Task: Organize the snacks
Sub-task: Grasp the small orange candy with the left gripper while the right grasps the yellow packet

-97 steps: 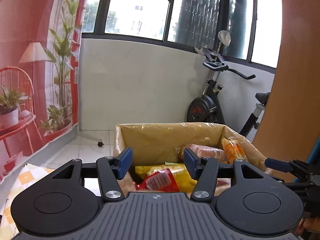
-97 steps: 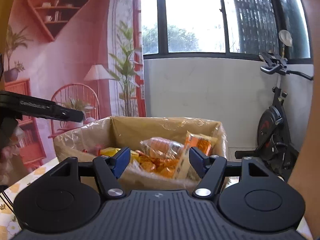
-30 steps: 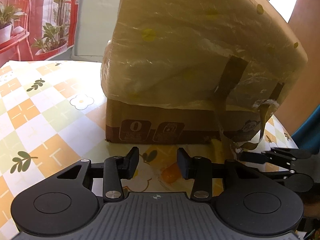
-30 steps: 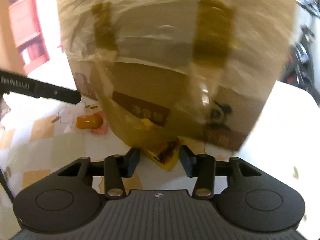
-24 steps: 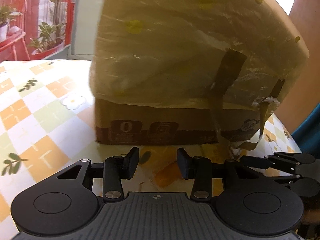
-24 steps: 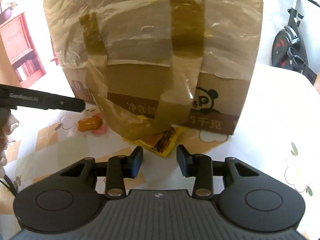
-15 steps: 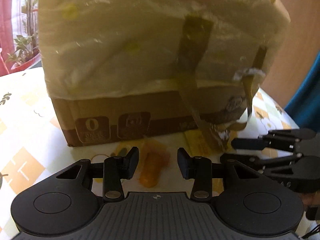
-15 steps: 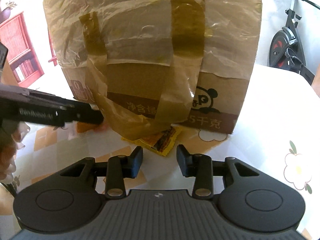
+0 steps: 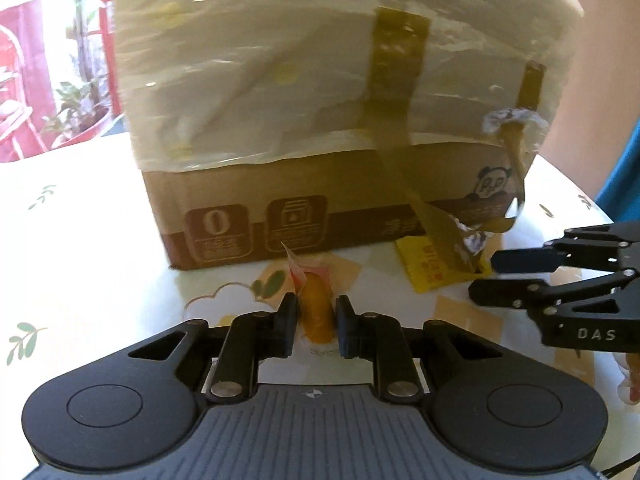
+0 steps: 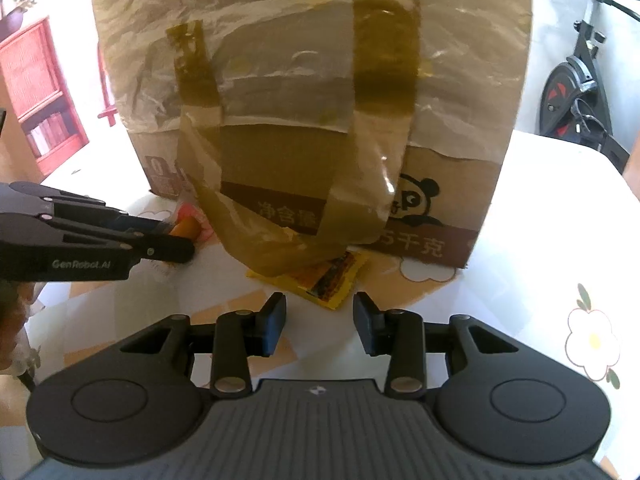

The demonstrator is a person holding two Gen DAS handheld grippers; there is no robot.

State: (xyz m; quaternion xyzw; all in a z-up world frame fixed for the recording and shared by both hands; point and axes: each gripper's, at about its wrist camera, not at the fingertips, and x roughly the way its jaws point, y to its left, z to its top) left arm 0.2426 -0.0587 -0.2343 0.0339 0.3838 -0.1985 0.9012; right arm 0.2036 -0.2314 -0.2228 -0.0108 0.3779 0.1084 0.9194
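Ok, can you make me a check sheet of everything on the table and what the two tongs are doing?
Surface: table with a flower-and-check cloth.
Job's things: orange snack in a clear wrapper, lying in front of the cardboard box; yellow packet flat at the box's foot, partly under loose tape.
Clutter: plastic liner taped over the box sides.
Grippers: left tongs have just closed on the orange snack; right tongs open and empty, just short of the yellow packet.
Cables: nothing seen on the table.
Surroundings: exercise bike, red shelf backdrop.
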